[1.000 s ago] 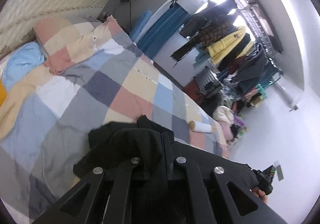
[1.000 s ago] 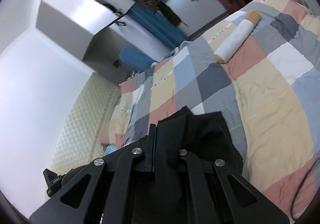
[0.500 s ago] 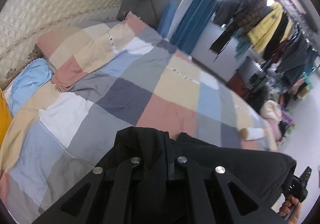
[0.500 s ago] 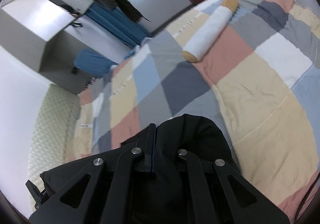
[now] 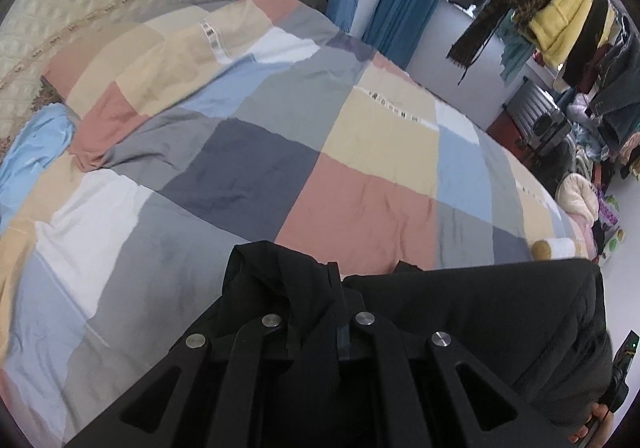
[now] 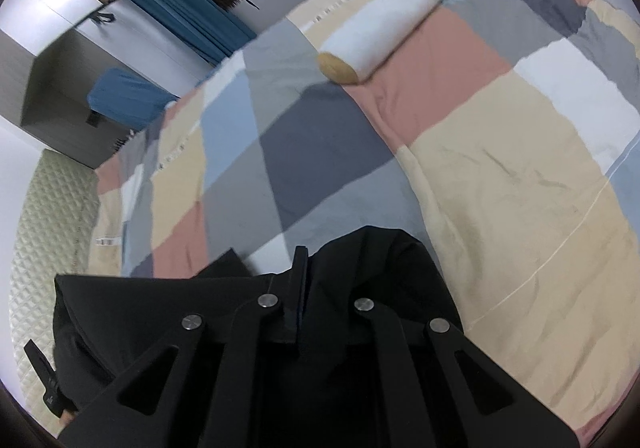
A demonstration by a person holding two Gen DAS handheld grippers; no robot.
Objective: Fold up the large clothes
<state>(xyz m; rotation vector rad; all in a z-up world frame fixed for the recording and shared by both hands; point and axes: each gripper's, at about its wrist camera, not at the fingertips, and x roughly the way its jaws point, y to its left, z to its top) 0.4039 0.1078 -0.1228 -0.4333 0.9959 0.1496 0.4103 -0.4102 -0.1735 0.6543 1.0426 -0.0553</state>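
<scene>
Over the bed's checked patchwork quilt (image 5: 352,152), we have the left gripper (image 5: 334,288) and right gripper (image 6: 300,276) each clamped on a matte black padded jacket (image 5: 500,312), bunched and creased along the frames' lower edges.

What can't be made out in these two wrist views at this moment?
- Black fabric garment: its type, sleeves and lower part; cut off by the bottom edge and covered by the gripper frames, both views.
- Left gripper and right gripper fingertips: buried in the cloth, so the exact pinch point is hidden.
- White cylindrical bolster with tan ends: mostly hidden behind the garment in the left view.
</scene>
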